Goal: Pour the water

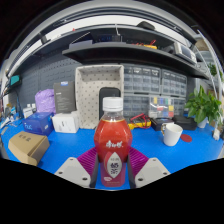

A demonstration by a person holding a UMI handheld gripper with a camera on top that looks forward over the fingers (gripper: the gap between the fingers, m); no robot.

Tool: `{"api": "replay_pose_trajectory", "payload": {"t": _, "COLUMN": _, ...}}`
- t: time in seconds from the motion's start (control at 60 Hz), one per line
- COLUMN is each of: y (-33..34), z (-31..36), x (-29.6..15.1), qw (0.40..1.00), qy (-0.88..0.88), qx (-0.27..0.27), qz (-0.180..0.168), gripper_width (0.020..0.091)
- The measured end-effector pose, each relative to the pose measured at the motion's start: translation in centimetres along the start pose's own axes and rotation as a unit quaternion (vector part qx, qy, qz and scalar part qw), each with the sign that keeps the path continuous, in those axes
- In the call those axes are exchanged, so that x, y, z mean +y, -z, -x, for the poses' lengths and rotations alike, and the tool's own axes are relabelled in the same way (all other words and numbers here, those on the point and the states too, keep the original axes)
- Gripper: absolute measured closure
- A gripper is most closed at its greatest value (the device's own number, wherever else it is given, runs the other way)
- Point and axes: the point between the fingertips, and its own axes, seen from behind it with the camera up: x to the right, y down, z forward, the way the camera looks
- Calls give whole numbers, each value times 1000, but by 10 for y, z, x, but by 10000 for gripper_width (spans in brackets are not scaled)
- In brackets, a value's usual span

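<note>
Workshop bench with a bright blue top [60, 150] was your stage, backed by pegboard and shelves crammed with gear along the upper part of the frame. Going left to right: at lower left sat a tan cardboard-looking box [27, 147], matte and boxy. Behind it was a blue bin [38, 123] with a soft purple bag-like lump [45, 100] above it, then a clear jar [65, 96] and a small white box [66, 122].

Dead centre, low in the frame, you had the bottle [113, 147]: clear plastic, smooth and rounded, white ribbed cap, filled with red drink, label near the bottom. Your gripper [112, 172] had its fingers closed in on the bottle's lower body, pink pads [88, 160] hugging both sides, so I'd call that a firm hold on it. Gripping low and keeping it upright made sense to me, since it stops sloshing and leaves the neck free for tipping later. The cap looked to be on, though, so pouring wouldn't work until that's sorted.

Right of the bottle, near it on the blue top, sat a white cup [172, 134], glossy and leaning a bit, probably the pour target, placed within easy swing. Some small colourful bits [142, 123] lay behind it. Far right, a leafy green plant [206, 105] stood well apart from the action.
</note>
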Motion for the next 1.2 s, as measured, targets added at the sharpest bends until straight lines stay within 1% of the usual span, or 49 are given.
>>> {"api": "replay_pose_trajectory", "payload": {"t": 0.017, "y": -1, "z": 1, "x": -1, "qw": 1000, "qy": -2, "qx": -2, "qz": -7, "gripper_width": 647}}
{"api": "replay_pose_trajectory", "payload": {"t": 0.033, "y": -1, "z": 2, "x": -2, "qw": 1000, "qy": -7, "qx": -4, "qz": -11, "gripper_width": 670}}
{"api": "replay_pose_trajectory", "payload": {"t": 0.067, "y": -1, "z": -1, "x": -3, "qw": 1000, "qy": -12, "qx": -2, "qz": -18, "gripper_width": 673}}
{"api": "replay_pose_trajectory", "payload": {"t": 0.083, "y": -1, "z": -1, "x": -3, "qw": 1000, "qy": -14, "qx": -1, "qz": -21, "gripper_width": 709}}
{"api": "replay_pose_trajectory", "payload": {"t": 0.1, "y": -1, "z": -1, "x": -3, "qw": 1000, "qy": -14, "qx": -2, "qz": -23, "gripper_width": 695}}
{"api": "replay_pose_trajectory", "payload": {"t": 0.117, "y": -2, "z": -2, "x": -1, "qw": 999, "qy": -13, "qx": -2, "qz": -29, "gripper_width": 742}}
{"api": "replay_pose_trajectory", "payload": {"t": 0.15, "y": -2, "z": -1, "x": -1, "qw": 999, "qy": -11, "qx": -2, "qz": -33, "gripper_width": 783}}
{"api": "replay_pose_trajectory", "payload": {"t": 0.2, "y": -2, "z": -1, "x": -2, "qw": 999, "qy": -8, "qx": -1, "qz": -35, "gripper_width": 793}}
{"api": "replay_pose_trajectory", "payload": {"t": 0.217, "y": -2, "z": 0, "x": -2, "qw": 999, "qy": -6, "qx": 0, "qz": -35, "gripper_width": 828}}
{"api": "replay_pose_trajectory", "payload": {"t": 0.367, "y": -3, "z": -1, "x": -1, "qw": 999, "qy": -13, "qx": -5, "qz": -32, "gripper_width": 830}}
{"api": "replay_pose_trajectory", "payload": {"t": 0.517, "y": -12, "z": -7, "x": -5, "qw": 998, "qy": -54, "qx": -25, "qz": -7, "gripper_width": 830}}
{"api": "replay_pose_trajectory", "payload": {"t": 0.617, "y": -29, "z": -19, "x": -21, "qw": 991, "qy": -123, "qx": -46, "qz": -4, "gripper_width": 830}}
{"api": "replay_pose_trajectory", "payload": {"t": 0.683, "y": -39, "z": -27, "x": -43, "qw": 982, "qy": -174, "qx": -66, "qz": -11, "gripper_width": 827}}
{"api": "replay_pose_trajectory", "payload": {"t": 0.783, "y": -58, "z": -44, "x": -70, "qw": 951, "qy": -291, "qx": -106, "qz": -4, "gripper_width": 829}}
{"api": "replay_pose_trajectory", "payload": {"t": 0.917, "y": -81, "z": -75, "x": -96, "qw": 895, "qy": -429, "qx": -125, "qz": 7, "gripper_width": 829}}
{"api": "replay_pose_trajectory", "payload": {"t": 0.967, "y": -87, "z": -87, "x": -102, "qw": 870, "qy": -476, "qx": -129, "qz": 13, "gripper_width": 830}}
{"api": "replay_pose_trajectory", "payload": {"t": 1.067, "y": -99, "z": -113, "x": -110, "qw": 816, "qy": -561, "qx": -137, "qz": 14, "gripper_width": 829}}
{"api": "replay_pose_trajectory", "payload": {"t": 1.2, "y": -109, "z": -147, "x": -110, "qw": 733, "qy": -668, "qx": -129, "qz": 17, "gripper_width": 829}}
